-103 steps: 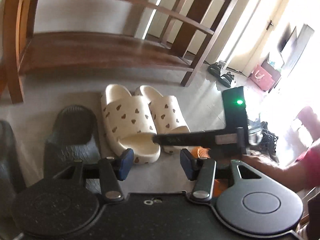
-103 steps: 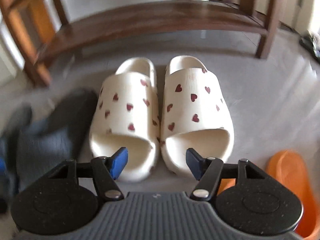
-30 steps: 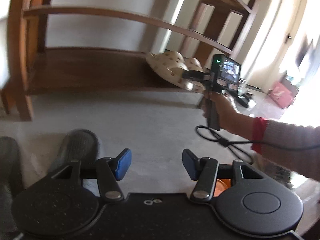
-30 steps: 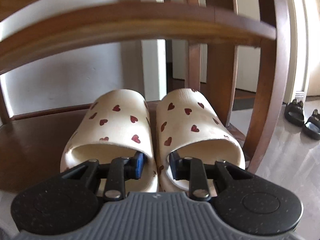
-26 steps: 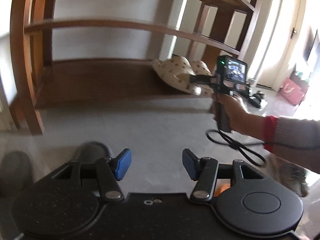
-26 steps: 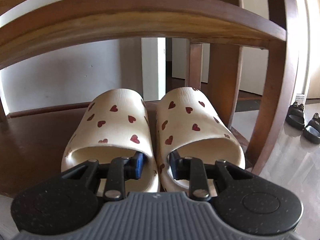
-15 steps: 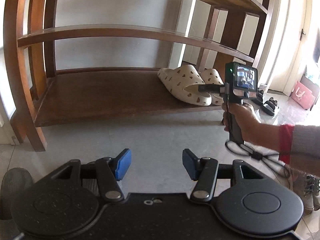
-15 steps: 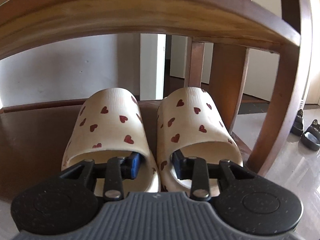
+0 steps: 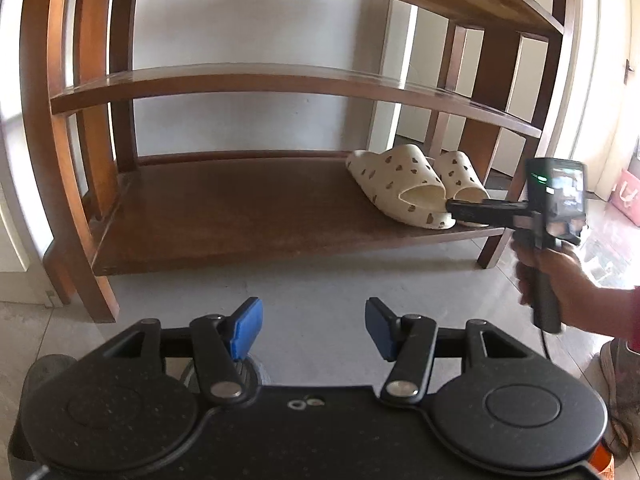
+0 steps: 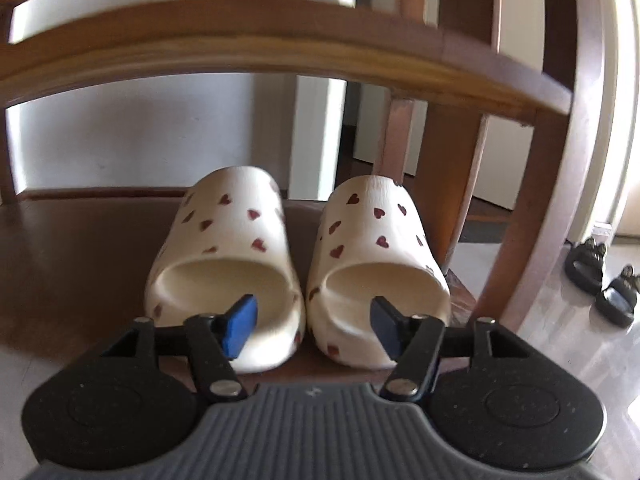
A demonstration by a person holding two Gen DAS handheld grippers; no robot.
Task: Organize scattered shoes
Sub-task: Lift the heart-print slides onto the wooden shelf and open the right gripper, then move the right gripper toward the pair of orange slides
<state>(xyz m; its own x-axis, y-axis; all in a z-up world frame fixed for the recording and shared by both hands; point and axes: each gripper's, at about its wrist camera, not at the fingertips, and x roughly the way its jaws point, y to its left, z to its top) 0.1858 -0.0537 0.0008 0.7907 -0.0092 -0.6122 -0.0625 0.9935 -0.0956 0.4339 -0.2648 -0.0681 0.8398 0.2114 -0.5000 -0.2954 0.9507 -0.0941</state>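
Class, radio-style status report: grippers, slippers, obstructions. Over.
Right gripper jaws just opened, nothing pinched. Left gripper open. Heart slippers paired on bottom shelf. No obstruction.

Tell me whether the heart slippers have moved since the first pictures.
Yes. The heart slippers went from the floor up onto the rack's bottom shelf, at its right end.

A dark shoe point(image 9: 44, 364) sits half hidden behind the left claw's body; the distant black sandals point(image 10: 600, 276) show no detail.

Cream slippers point(image 10: 296, 264) with dark red hearts (small ones), brown wooden rack point(image 9: 240, 216), grey floor point(image 9: 320, 280).
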